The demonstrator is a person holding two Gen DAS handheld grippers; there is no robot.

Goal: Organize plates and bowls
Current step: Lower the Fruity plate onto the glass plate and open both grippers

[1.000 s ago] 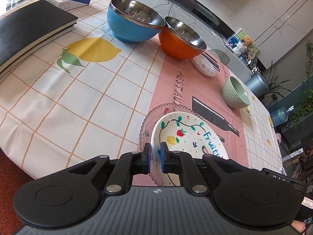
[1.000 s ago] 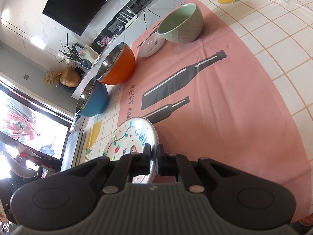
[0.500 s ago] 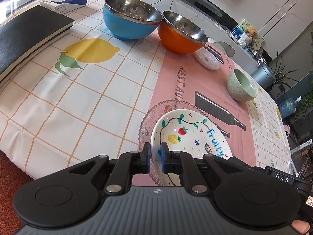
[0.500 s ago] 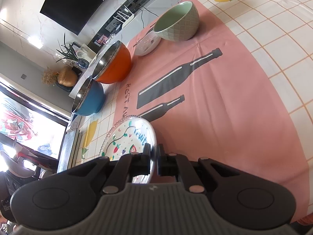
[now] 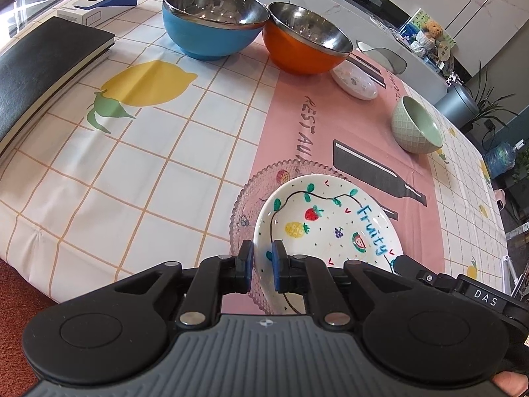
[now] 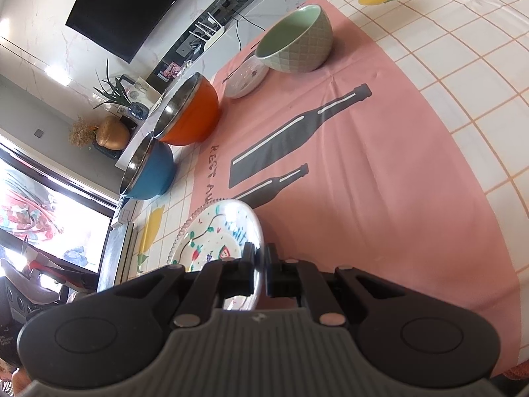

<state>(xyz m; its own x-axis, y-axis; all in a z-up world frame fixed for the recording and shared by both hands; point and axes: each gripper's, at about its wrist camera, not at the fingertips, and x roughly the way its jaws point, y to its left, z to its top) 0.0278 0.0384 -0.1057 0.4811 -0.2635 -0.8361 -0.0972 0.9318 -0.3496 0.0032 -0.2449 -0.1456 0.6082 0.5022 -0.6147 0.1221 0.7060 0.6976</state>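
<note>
At the near edge of the table [image 5: 99,178], on the pink band of the printed tablecloth [image 5: 287,125], a white fruit-painted plate [image 5: 330,225] is sitting partly on a clear beaded glass plate [image 5: 244,195], its far side tipping up a little. The left gripper [image 5: 263,264] is pinching the painted plate's near rim, its blue-padded fingers [image 5: 247,266] standing narrow with the rim between them. The right gripper [image 6: 259,271] is clamping the glass plate's edge from the opposite side, its fingers [image 6: 248,264] nearly together on the thin rim; in the right wrist view the painted plate [image 6: 215,235] is showing through the glass plate [image 6: 185,228]. Farther out on the pink band, a pale green bowl [image 5: 416,125] with a quilted outside is standing upright, well apart from the plates, and a small white dish [image 5: 353,81] is lying beyond it, near an orange bowl [image 5: 304,43] with a steel lining. A blue bowl [image 5: 211,24] of the same kind is standing just beside the orange one, their rims touching or nearly so. In the right wrist view the green bowl [image 6: 294,43], the small white dish [image 6: 246,77], the orange bowl [image 6: 188,112] and the blue bowl [image 6: 148,172] are lining up across the far part of the table. On the left side of the cloth a black notebook [image 5: 43,63] is lying flat, with a white and blue box [image 5: 99,6] behind it. A fingertip of the person [image 5: 509,383] is showing at the lower right corner of the left wrist view.
</note>
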